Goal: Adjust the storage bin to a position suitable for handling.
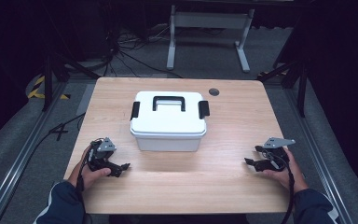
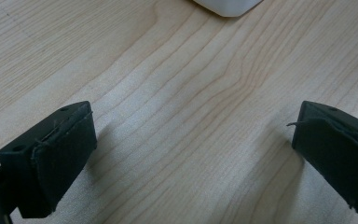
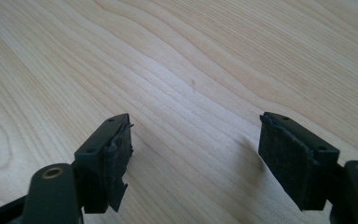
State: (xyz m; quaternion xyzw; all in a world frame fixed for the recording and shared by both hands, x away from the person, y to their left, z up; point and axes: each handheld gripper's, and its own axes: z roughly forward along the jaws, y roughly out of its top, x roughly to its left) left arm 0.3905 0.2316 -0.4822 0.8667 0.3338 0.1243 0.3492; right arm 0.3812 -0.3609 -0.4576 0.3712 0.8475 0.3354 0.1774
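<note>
A white plastic box [image 1: 169,122] with a black handle and two black side latches stands shut at the middle of the wooden table [image 1: 233,116]. My left gripper [image 1: 120,169] rests low at the table's front left, held in a hand, its jaws open over bare wood [image 2: 193,140]. A corner of the box [image 2: 228,6] shows at the top of the left gripper view. My right gripper [image 1: 251,162] sits at the front right, also in a hand. Its jaws stand apart with nothing between them [image 3: 196,140], hovering just above the wood.
A dark round grommet [image 1: 213,92] sits near the table's far edge. Behind the table, a white desk frame [image 1: 209,32] and loose cables lie on the grey floor. Metal rails run along both sides of the table.
</note>
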